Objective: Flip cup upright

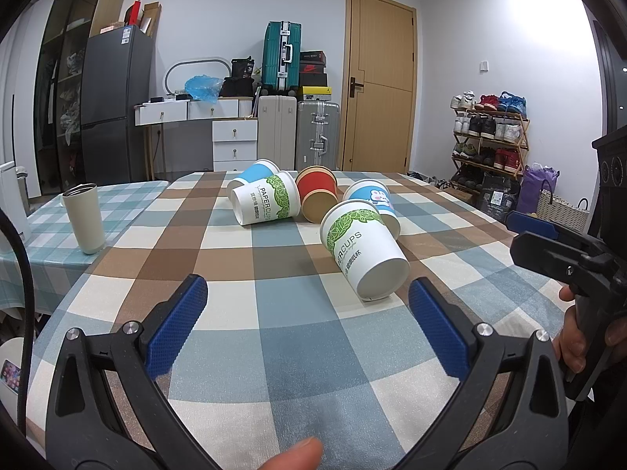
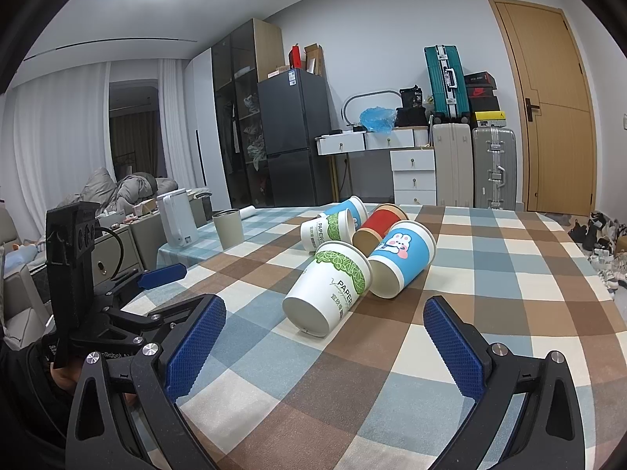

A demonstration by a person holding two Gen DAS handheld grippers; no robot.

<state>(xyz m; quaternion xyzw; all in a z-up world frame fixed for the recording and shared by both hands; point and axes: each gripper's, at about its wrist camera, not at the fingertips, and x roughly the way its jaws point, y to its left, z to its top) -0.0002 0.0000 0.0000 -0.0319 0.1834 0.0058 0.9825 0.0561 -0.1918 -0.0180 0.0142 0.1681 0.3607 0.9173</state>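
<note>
Left wrist view showed a table [image 1: 129, 274] draped in a brown, blue and cream checked cloth, reaching away toward its far edge. Next in size came the left gripper [image 1: 307, 321], hovering above the near edge with its blue pads [image 1: 178, 333] spread wide and nothing between them. The right gripper [image 1: 521, 231] entered from the right edge of that view; the right wrist view gave it [image 2: 323, 348] also gaping wide and empty over the near edge, its blue pads [image 2: 454, 352] well apart.

5 paper cups lay on their sides in a cluster around the middle of the table. The nearest, a white cup with green leaf print [image 1: 362, 250], lay with its base toward the near edge and its mouth toward the far edge, just beyond the left gripper's fingertips. From the right wrist view this cup [image 2: 327, 293] touched a blue cup with a rabbit picture [image 2: 401, 260] lying beside it on the right. Behind them a red cup [image 1: 315, 194] pointed its brown open mouth toward the near edge. A second leaf-print cup [image 1: 266, 199] lay left of the red one, and a second blue cup [image 1: 254, 172] was partly hidden behind it, closest to the far edge.

A beige tumbler [image 1: 84, 219] stood upright near the left edge, well apart from the cluster.
</note>
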